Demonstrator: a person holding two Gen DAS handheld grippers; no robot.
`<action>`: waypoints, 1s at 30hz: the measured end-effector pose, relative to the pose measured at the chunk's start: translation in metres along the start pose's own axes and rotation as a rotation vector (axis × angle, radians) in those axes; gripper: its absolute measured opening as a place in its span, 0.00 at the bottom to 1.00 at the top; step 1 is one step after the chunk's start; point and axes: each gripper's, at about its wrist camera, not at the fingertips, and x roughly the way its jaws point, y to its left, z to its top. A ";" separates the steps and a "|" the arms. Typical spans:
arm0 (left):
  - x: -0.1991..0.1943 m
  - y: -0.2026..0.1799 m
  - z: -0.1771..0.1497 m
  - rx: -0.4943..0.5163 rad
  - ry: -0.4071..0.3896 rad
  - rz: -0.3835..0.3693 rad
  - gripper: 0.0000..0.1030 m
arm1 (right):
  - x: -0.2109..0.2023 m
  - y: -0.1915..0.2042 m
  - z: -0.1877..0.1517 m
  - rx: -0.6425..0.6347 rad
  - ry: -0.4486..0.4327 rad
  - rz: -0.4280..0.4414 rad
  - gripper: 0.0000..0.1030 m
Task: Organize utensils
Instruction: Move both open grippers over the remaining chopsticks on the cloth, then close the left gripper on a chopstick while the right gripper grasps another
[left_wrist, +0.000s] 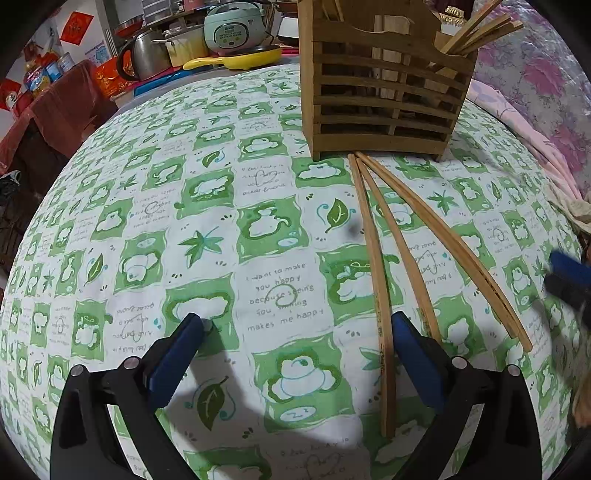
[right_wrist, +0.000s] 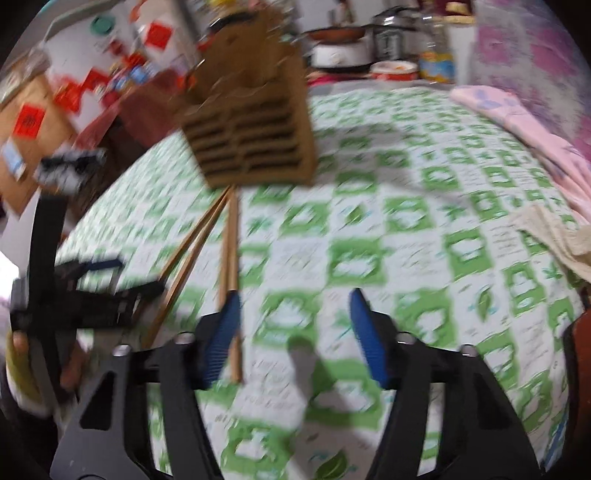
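Observation:
A slatted wooden utensil holder (left_wrist: 384, 99) stands at the far side of the table, with chopsticks (left_wrist: 476, 33) sticking out of its right compartment. Several loose wooden chopsticks (left_wrist: 402, 258) fan out on the cloth from its base. My left gripper (left_wrist: 297, 326) is open low over the cloth; the leftmost chopstick (left_wrist: 376, 295) lies between its jaws, close to the right finger (left_wrist: 417, 362). In the blurred right wrist view the right gripper (right_wrist: 294, 295) stands open over the cloth, with a chopstick pair (right_wrist: 232, 240) beside its left pad (right_wrist: 221, 339). The holder (right_wrist: 255, 122) is ahead of it.
A green-and-white patterned tablecloth (left_wrist: 221, 221) covers the table. Behind it stand a rice cooker (left_wrist: 236, 29), a yellow pan (left_wrist: 251, 57) and a kettle (left_wrist: 144, 55). Pink floral fabric (left_wrist: 535, 92) and a beige cloth (right_wrist: 554, 236) border the right side.

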 end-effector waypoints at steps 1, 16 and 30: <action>0.000 0.001 0.000 0.000 -0.001 0.000 0.96 | 0.000 0.003 -0.005 -0.017 0.012 0.006 0.46; -0.001 0.000 -0.001 -0.002 -0.004 0.003 0.96 | 0.001 0.020 -0.027 -0.108 0.024 -0.063 0.10; -0.002 0.000 -0.001 0.000 -0.001 0.003 0.96 | 0.004 0.016 -0.025 -0.087 0.037 -0.022 0.25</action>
